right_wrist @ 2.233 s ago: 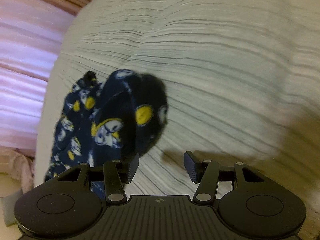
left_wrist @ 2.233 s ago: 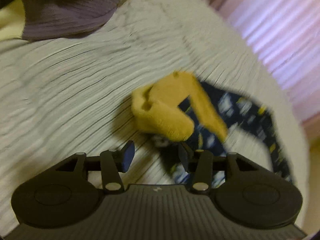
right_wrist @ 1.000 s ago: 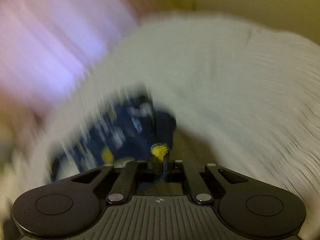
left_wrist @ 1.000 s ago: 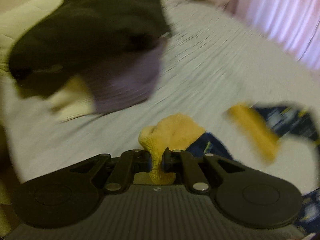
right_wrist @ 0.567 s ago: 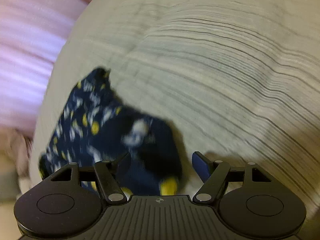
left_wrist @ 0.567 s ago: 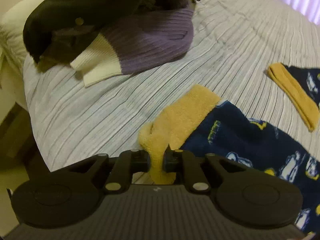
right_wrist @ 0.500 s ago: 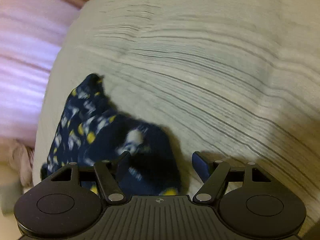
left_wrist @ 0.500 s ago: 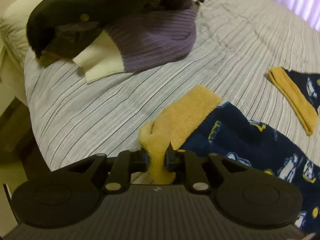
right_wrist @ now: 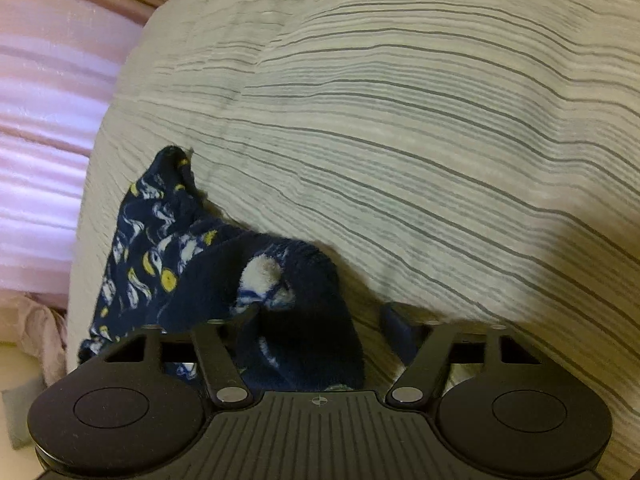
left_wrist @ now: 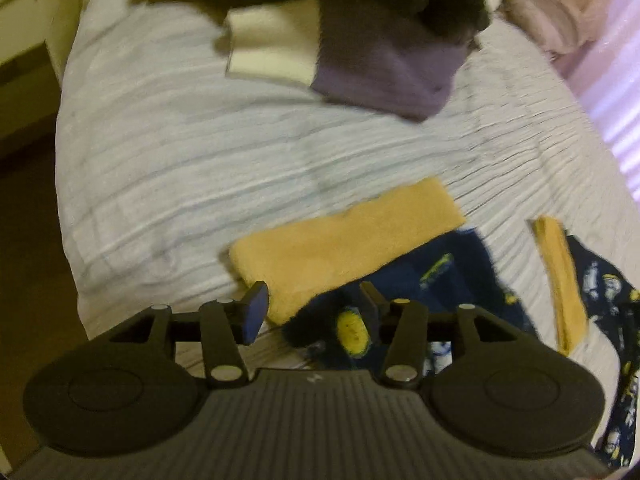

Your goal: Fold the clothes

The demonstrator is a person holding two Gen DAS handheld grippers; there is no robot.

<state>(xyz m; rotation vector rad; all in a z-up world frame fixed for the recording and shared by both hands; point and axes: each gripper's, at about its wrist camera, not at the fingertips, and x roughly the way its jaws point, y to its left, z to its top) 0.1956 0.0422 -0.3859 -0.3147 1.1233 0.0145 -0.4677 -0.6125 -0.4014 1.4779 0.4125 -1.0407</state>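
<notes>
A bed [left_wrist: 192, 152] in a striped grey cover is carrying everything: a heap of dark, purple and cream clothes [left_wrist: 360, 40] is lying at its far end, and navy patterned pyjama trousers [right_wrist: 168, 256] with a yellow cuff [left_wrist: 344, 236] are lying spread near its edge. The left claw [left_wrist: 312, 312] is hovering over the cuff with its jaws opening, nothing pinched between them. The right claw [right_wrist: 320, 320] is standing apart, its jaws closing, with a fold of the navy fabric lying loose between them.
</notes>
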